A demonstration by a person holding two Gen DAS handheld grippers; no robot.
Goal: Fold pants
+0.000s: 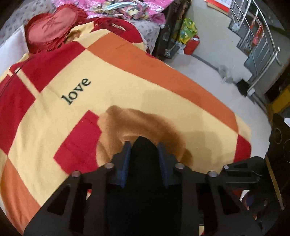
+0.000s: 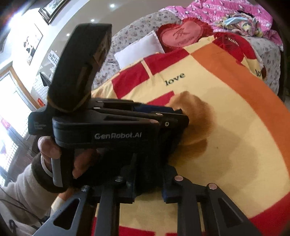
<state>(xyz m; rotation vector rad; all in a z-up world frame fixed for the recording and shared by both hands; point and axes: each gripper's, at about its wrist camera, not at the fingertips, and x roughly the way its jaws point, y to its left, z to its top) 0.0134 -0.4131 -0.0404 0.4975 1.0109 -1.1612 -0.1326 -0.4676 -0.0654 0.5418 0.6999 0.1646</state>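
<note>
Dark pants (image 1: 144,163) are seen clamped between the blue-padded jaws of the left gripper (image 1: 144,145) at the lower centre of the left wrist view, above a blanket (image 1: 126,87) of red, orange and cream blocks spread on the bed. In the right wrist view, the same black fabric is gripped by the jaws of the right gripper (image 2: 148,190) at the bottom centre, just beside the left gripper. A heart-shaped red cushion (image 1: 52,27) is seen at the upper left.

Red, orange and cream "love" blanket (image 1: 112,76) covers the bed; heart cushion (image 1: 52,27) at its head, white pillow (image 2: 139,47) beside, pink quilt (image 1: 130,9) behind.
</note>
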